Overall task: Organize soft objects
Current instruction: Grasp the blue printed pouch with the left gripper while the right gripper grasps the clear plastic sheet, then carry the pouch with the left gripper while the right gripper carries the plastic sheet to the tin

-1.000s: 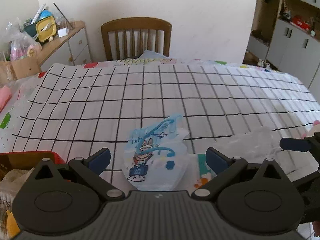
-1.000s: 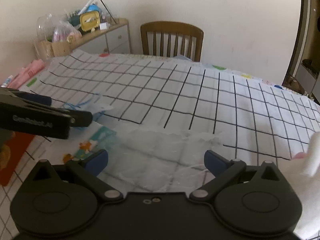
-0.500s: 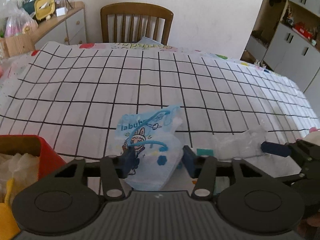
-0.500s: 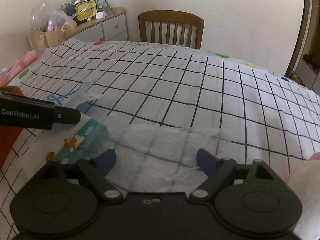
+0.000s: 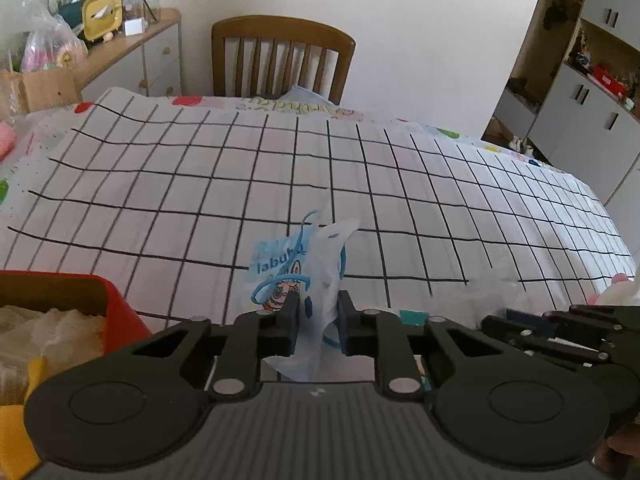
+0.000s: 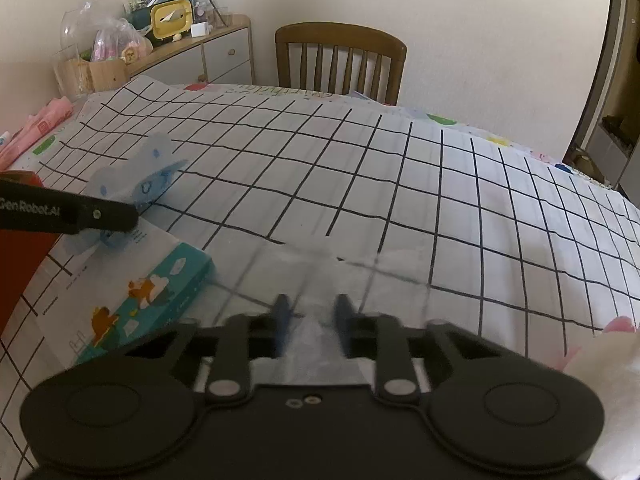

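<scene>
A small blue cartoon-print pouch (image 5: 280,268) with a blue string stands crumpled on the checked tablecloth (image 5: 360,184). My left gripper (image 5: 318,308) has its jaws closing and the pads pinch the pouch's lower edge. The right wrist view shows the same pouch (image 6: 132,184) at the left, behind a left finger (image 6: 100,214). A clear plastic bag (image 6: 320,272) lies flat in front of my right gripper (image 6: 310,312), whose jaws close tight on its near edge. In the left wrist view the right gripper (image 5: 520,316) sits low at the right, by the clear bag (image 5: 472,292).
A red box (image 5: 112,300) holding pale soft items stands at the near left. A teal picture box (image 6: 160,292) lies between the two grippers. A pale plush toy (image 6: 600,356) is at the near right. A wooden chair (image 5: 282,60) and a cluttered dresser (image 6: 208,48) stand beyond the table.
Both grippers went from wide open to closed. The left one now pinches the blue pouch, which has crumpled upright. The right one pinches the clear bag's edge.
</scene>
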The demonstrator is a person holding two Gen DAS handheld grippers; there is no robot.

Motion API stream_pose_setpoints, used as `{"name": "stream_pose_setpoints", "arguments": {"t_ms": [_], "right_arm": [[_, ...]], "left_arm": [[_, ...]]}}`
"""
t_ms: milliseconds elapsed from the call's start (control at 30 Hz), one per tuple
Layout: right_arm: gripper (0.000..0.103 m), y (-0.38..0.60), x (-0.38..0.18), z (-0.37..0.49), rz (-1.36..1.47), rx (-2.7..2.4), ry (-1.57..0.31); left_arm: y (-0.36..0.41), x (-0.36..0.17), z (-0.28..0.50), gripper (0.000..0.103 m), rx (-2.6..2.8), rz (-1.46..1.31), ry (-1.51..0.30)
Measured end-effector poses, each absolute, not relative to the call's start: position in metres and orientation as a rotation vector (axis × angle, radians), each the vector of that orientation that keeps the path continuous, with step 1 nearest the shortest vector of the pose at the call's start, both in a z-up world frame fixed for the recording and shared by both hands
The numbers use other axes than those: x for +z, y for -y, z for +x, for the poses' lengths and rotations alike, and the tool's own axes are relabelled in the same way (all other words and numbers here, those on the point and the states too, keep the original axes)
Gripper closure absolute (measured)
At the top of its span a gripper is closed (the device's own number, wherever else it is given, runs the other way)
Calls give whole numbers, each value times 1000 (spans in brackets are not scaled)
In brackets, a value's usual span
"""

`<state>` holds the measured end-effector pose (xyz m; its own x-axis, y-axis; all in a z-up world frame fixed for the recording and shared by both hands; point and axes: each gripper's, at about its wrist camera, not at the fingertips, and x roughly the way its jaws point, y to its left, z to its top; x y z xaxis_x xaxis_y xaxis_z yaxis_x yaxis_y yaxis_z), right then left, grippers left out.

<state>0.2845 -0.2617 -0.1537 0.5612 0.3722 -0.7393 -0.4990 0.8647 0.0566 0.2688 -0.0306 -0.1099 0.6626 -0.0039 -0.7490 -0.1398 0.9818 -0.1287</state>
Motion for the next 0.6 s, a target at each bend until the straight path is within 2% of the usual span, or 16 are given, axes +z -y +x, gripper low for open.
{"name": "stream_pose_setpoints", "arguments": {"t_ms": [600], "right_arm": [[100, 273, -92, 253, -38, 559, -713]], "left_arm": [[24, -75, 238, 88, 79, -153, -777]]}}
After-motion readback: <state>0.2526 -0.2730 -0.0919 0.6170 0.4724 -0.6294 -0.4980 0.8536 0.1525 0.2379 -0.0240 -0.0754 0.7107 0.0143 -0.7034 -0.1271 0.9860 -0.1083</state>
